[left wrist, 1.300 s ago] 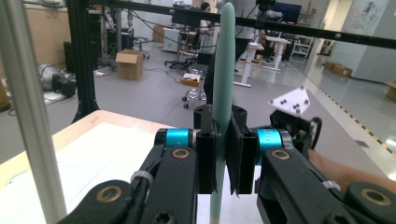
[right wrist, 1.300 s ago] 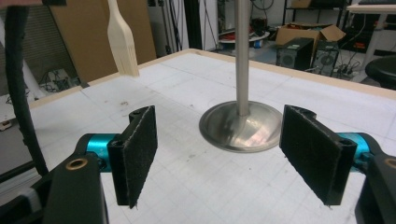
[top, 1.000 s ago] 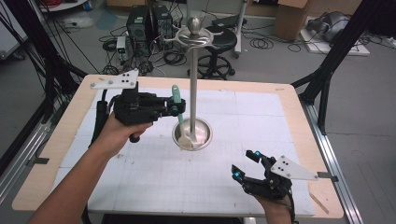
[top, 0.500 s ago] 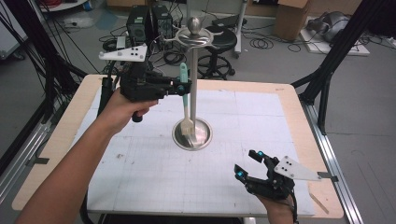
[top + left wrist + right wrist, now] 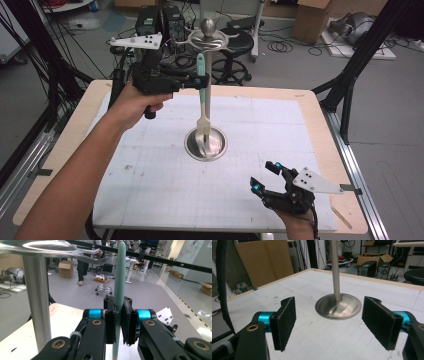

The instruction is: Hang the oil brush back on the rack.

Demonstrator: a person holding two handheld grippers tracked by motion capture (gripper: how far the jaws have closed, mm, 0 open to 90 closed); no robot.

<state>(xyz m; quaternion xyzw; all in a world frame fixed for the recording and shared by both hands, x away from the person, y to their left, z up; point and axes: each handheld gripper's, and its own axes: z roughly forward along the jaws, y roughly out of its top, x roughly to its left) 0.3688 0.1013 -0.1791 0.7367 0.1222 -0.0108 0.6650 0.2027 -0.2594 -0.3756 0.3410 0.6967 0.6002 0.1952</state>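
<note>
A metal stand rises from a round base (image 5: 206, 146) at the middle of the white mat, and its pole (image 5: 37, 302) ends in curved hooks (image 5: 220, 42) under a knob. My left gripper (image 5: 200, 80) is held high beside the pole, shut on the mint-green handle (image 5: 119, 277) of a utensil. The utensil (image 5: 201, 67) hangs upright, its metal head (image 5: 202, 127) just above the base and its handle tip near the hooks. My right gripper (image 5: 265, 177) rests low near the table's front right, open with nothing between its pads (image 5: 285, 322), facing the base (image 5: 338, 306).
The gridded white mat (image 5: 150, 190) covers a wooden table with a raised rim. Black frame legs (image 5: 350, 75) stand at the right and left corners. Behind the table are a stool (image 5: 235, 45), cables, equipment and cardboard boxes on the floor.
My left gripper has lifted the green-handled utensil from low beside the base up along the pole towards the hooks. The right gripper has stayed almost still.
</note>
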